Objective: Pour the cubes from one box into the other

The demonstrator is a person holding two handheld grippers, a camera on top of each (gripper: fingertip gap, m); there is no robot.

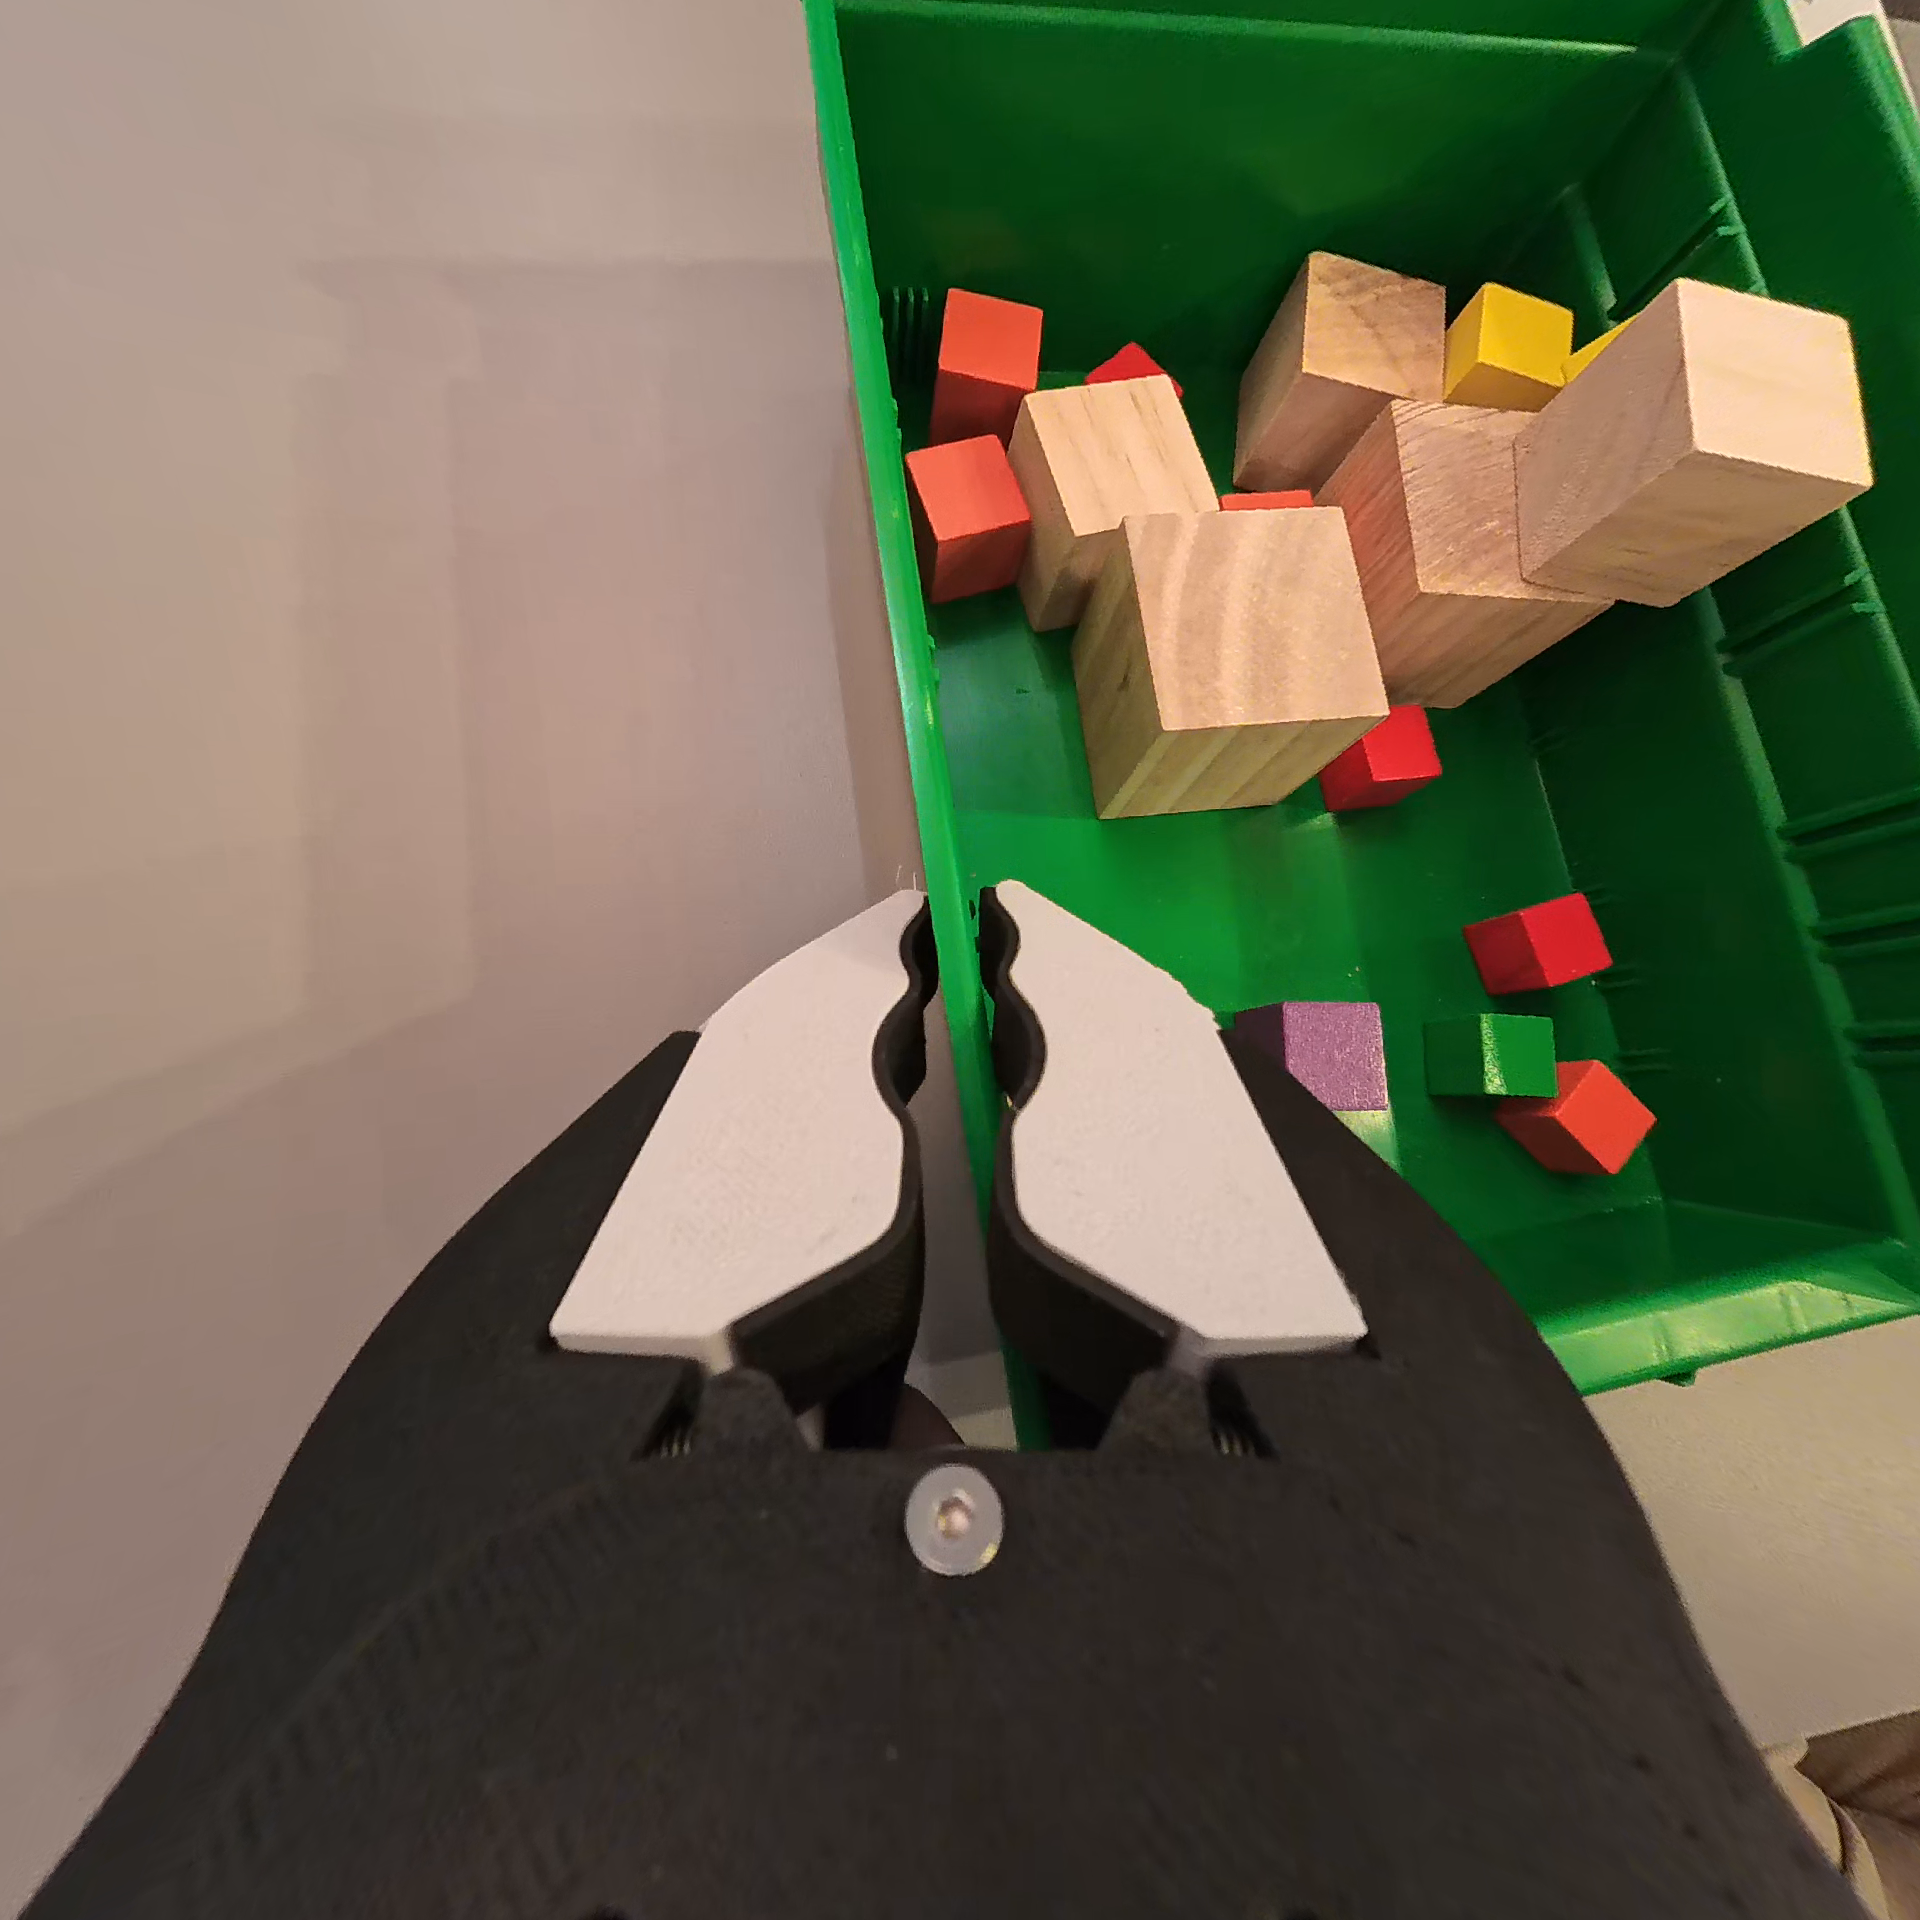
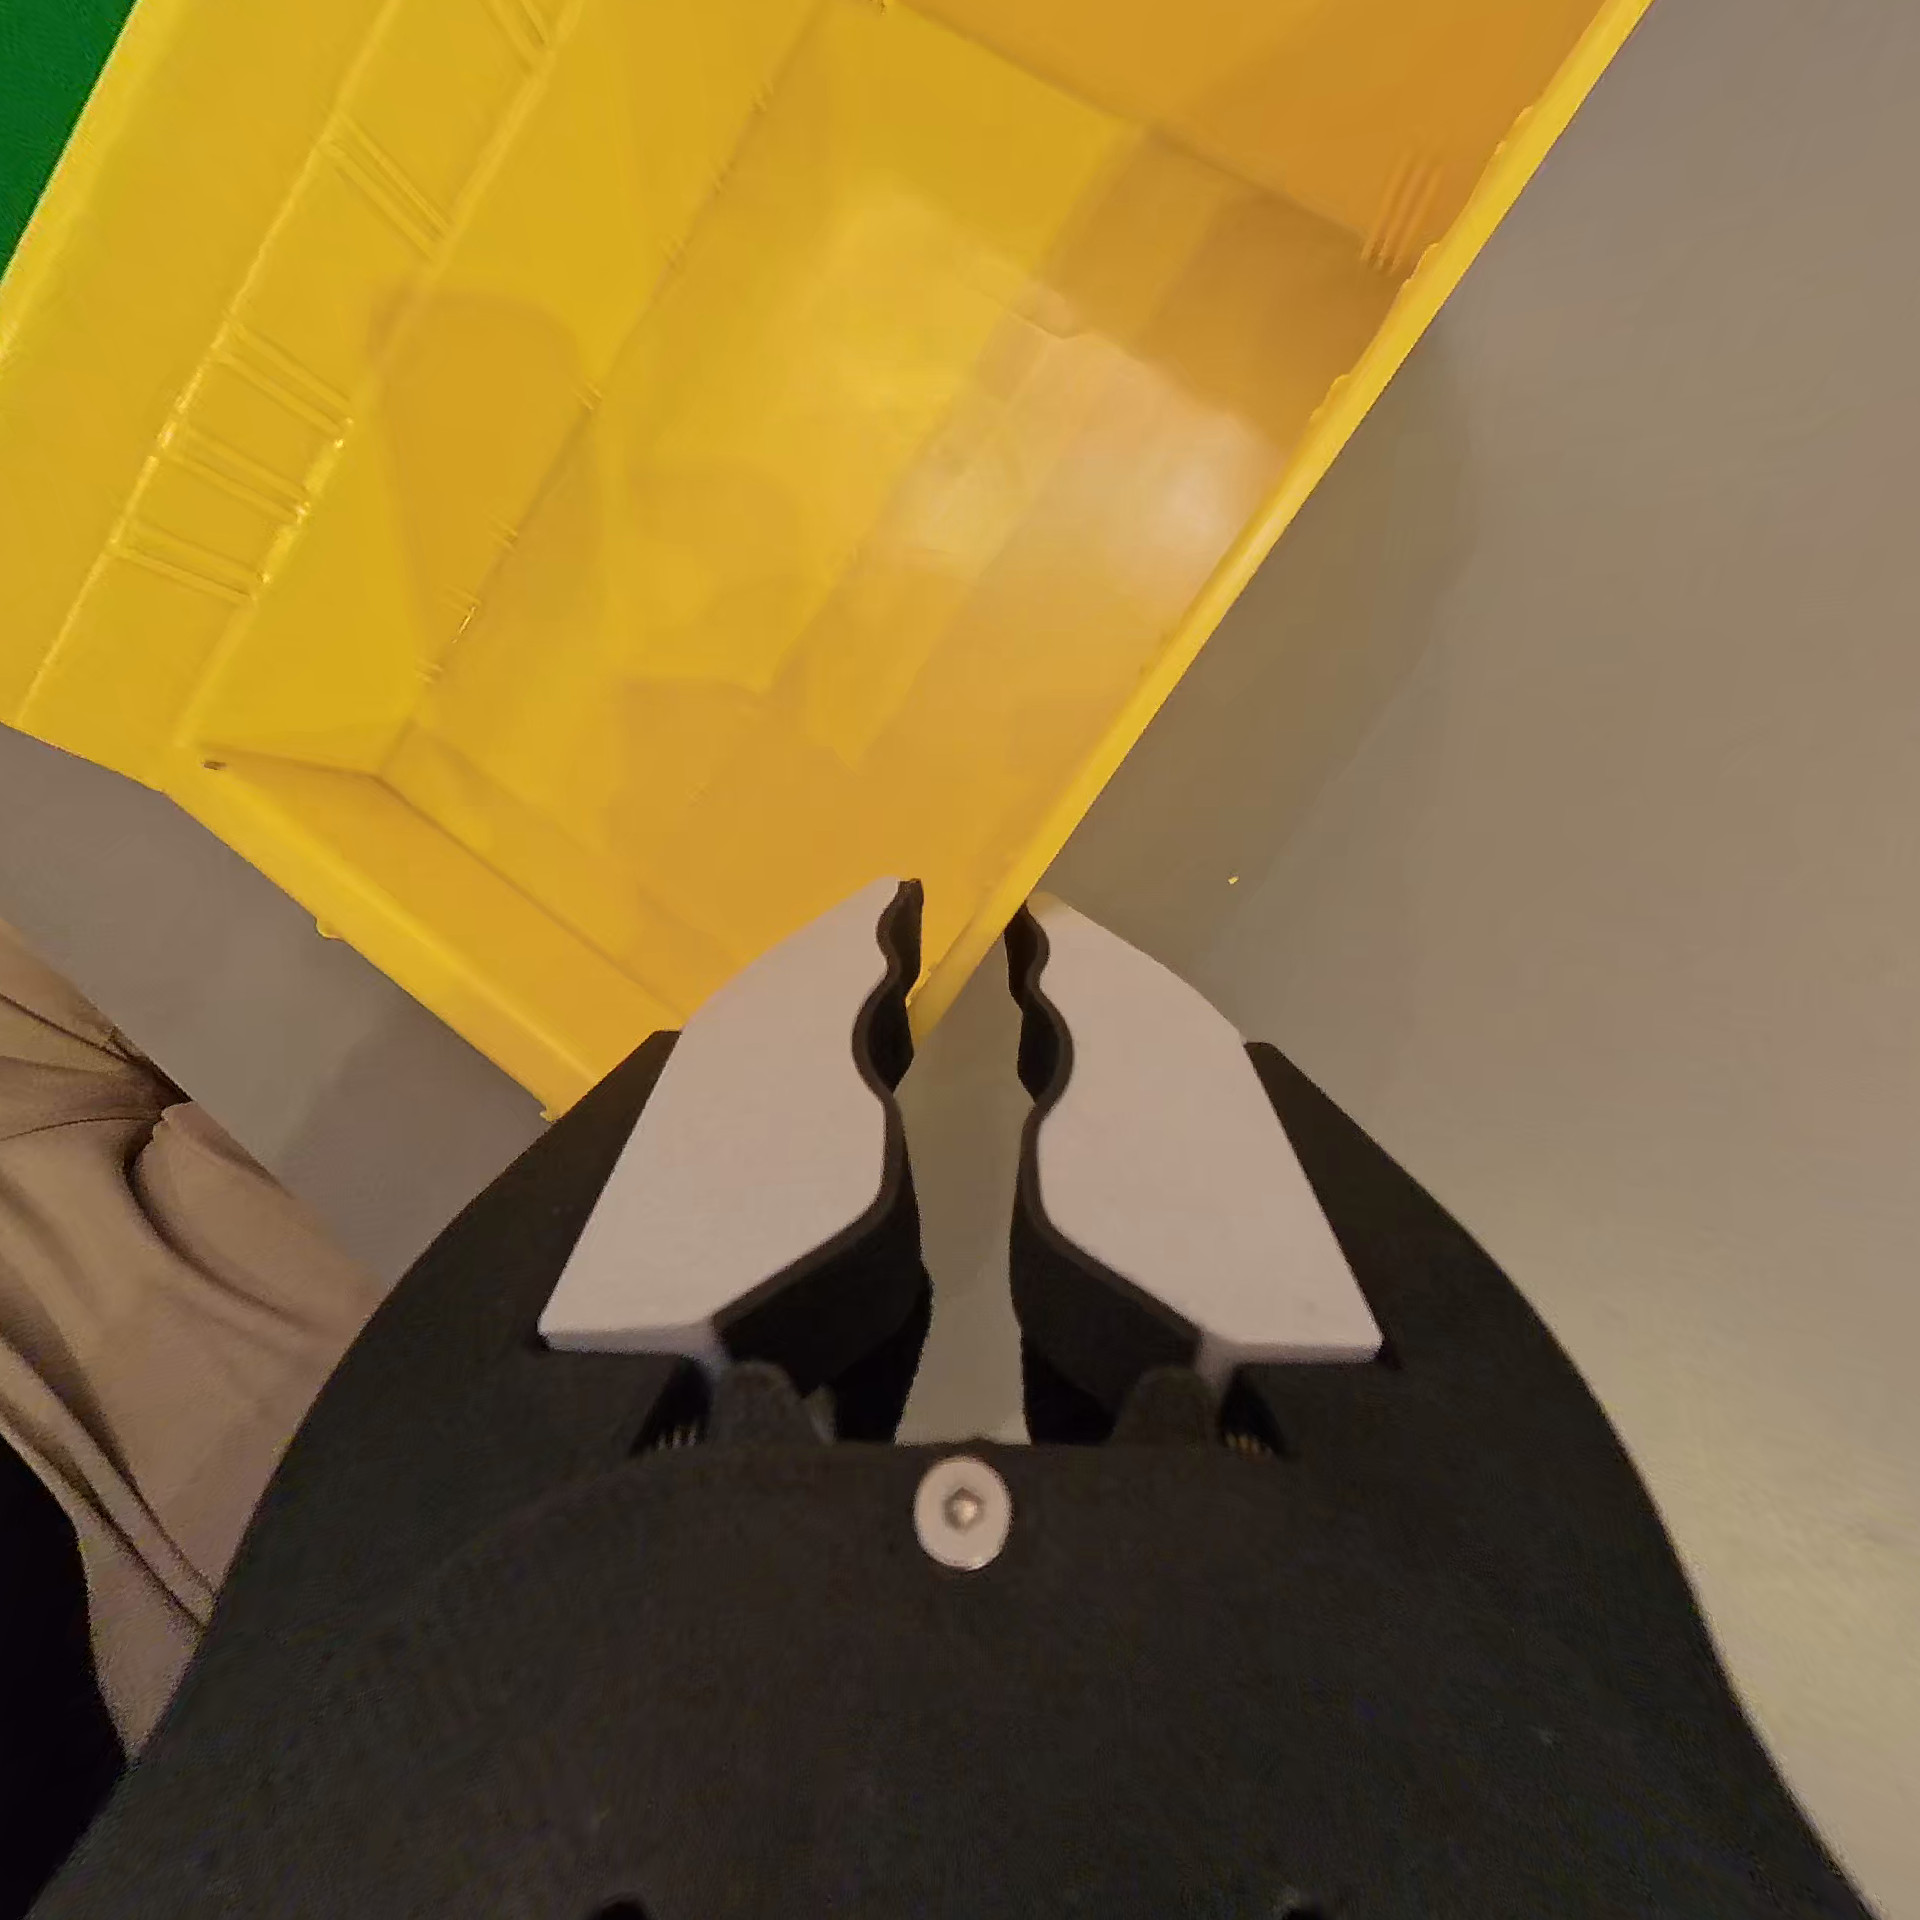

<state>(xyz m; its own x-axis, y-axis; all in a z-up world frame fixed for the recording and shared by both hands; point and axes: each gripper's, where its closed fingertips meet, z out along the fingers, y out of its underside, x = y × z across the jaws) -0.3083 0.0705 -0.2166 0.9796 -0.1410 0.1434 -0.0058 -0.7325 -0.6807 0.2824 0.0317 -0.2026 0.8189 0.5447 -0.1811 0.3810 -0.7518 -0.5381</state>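
Since the cubes [image 1: 1226, 655] already lie in the green box [image 1: 1039, 156] your left claw [image 1: 961, 914] clamps by its wall, and the yellow box [image 2: 727, 416] looks empty with your right claw [image 2: 961, 914] parted loosely about its rim, the pour seems done.

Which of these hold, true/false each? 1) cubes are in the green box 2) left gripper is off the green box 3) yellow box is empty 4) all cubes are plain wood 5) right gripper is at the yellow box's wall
1) True. The cubes sit in the green box, with large wooden cubes piled in the middle.
2) False. The left gripper is shut on the green box's side wall, one finger inside and one outside.
3) True. The yellow box shows only its bare interior.
4) False. There are also small coloured ones: red cubes, a purple cube and others.
5) True. The right gripper straddles the yellow box's wall edge, with a gap visible on one side.
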